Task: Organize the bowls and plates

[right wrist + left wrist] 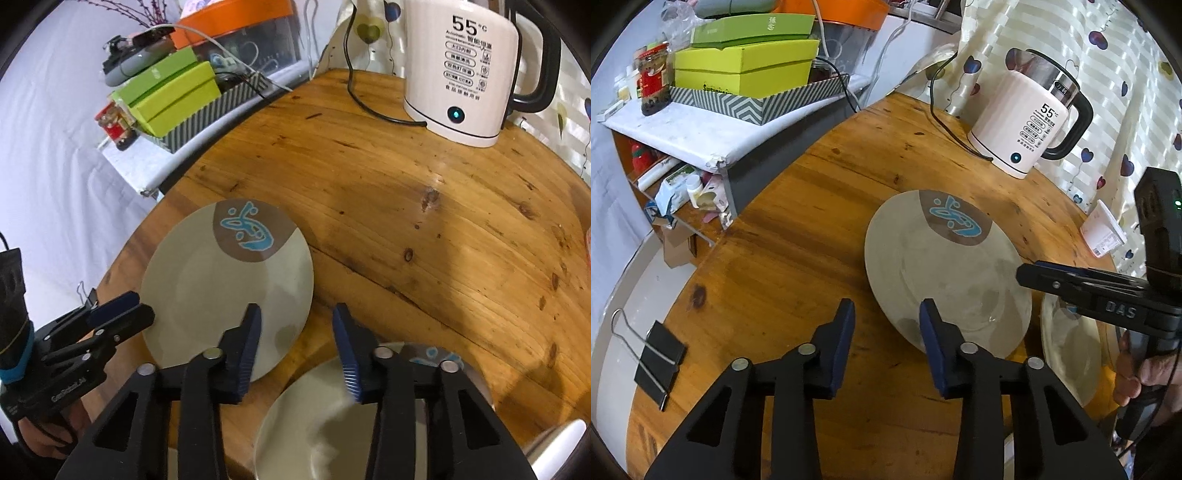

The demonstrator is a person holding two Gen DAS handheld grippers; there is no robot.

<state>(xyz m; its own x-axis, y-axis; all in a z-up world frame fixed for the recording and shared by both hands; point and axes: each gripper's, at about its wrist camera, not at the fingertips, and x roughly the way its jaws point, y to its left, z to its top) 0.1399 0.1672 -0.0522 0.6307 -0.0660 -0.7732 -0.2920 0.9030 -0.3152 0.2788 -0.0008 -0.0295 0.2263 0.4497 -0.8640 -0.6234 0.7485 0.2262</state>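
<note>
A grey plate with a brown patch and blue fish drawing [942, 266] [225, 284] lies flat on the round wooden table [798, 236] [424, 206]. A second grey dish with the same pattern [1071, 354] [321, 421] sits to its right, near the table's front edge. My left gripper [886, 325] is open and empty, above the first plate's near-left rim. It shows from the side in the right wrist view [125, 310]. My right gripper [295, 332] is open and empty, between the two dishes. It shows in the left wrist view [1030, 273] over the first plate's right rim.
A white electric kettle [1023, 125] [461, 66] with a black cord stands at the table's far side by the curtain. A black binder clip [657, 362] lies at the table's left edge. A shelf with green boxes [742, 70] [173, 96] stands beyond the table.
</note>
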